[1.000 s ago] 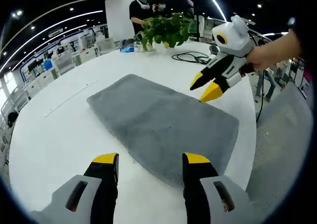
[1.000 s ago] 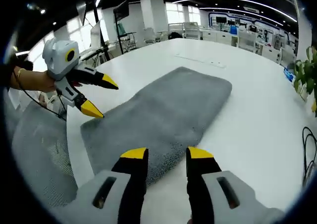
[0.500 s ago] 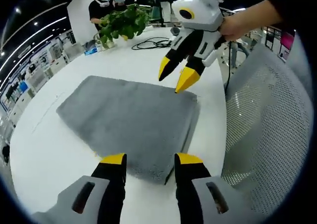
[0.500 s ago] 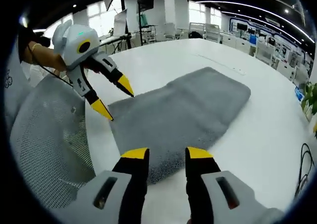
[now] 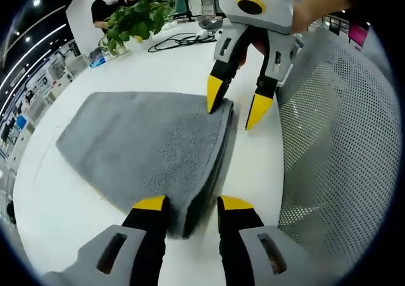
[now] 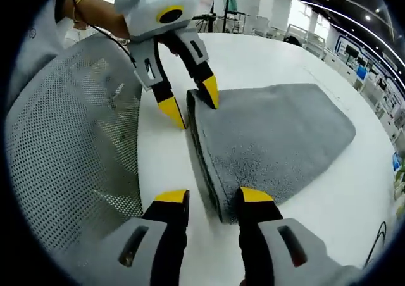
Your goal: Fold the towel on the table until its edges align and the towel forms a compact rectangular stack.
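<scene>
1. Grey towel (image 5: 145, 140) lies flat on the white counter (image 5: 57, 216) — you're at the grasping step.
2. Left claw (image 5: 190, 204) and right claw (image 6: 214, 196) gape, each straddling a near corner, nothing gripped.
3. Next: pinch both, then fold away.

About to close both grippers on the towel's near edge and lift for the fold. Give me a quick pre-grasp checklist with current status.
1. Left gripper straddles a near corner of the grey towel, edge between its open fingers: ok.
2. Right gripper straddles the other near corner, fingers open: ok.
3. Fingers closed on fabric: not ok, both open.
4. Towel lying flat on the white table, no bunching: ok.
5. Far side free of the plant and black cable: ok, both lie beyond the towel.
6. Mesh chair close beside the table edge; whether it hinders the hands: cannot tell.
</scene>
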Available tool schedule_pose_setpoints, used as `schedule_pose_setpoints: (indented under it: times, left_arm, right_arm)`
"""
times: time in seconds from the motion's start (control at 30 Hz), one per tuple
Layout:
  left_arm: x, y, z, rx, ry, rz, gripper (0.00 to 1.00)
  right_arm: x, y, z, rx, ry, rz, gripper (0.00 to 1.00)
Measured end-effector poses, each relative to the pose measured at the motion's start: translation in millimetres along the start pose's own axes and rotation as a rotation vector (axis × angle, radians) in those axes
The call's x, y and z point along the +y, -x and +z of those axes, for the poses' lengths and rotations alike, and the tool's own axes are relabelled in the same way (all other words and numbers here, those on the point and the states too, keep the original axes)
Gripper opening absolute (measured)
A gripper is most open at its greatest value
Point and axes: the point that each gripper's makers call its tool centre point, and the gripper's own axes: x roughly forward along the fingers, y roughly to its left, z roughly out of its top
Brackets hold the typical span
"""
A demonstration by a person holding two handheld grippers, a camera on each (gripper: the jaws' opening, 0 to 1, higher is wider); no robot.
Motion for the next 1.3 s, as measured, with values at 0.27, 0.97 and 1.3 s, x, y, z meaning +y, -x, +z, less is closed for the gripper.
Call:
schedule_pose_setpoints:
  times: [0.27, 0.97, 1.3]
  left_arm:
    - [2.6, 1, 1.3, -0.007, -0.017, -0.023, 0.27]
    - [8.8, -1, 1.6, 0.009, -0.048, 0.046, 0.09]
    - [5.1, 5, 1.2, 0.016, -0.05, 0.016, 0.08]
  right_arm:
    - [-7, -3, -2.9, 0.035, 0.09, -0.012, 0.2]
    - [-19, -5, -0.2, 0.038, 0.015, -0.075, 0.05]
    - [-12, 4, 4.7, 0.054, 0.041, -0.05, 0.05]
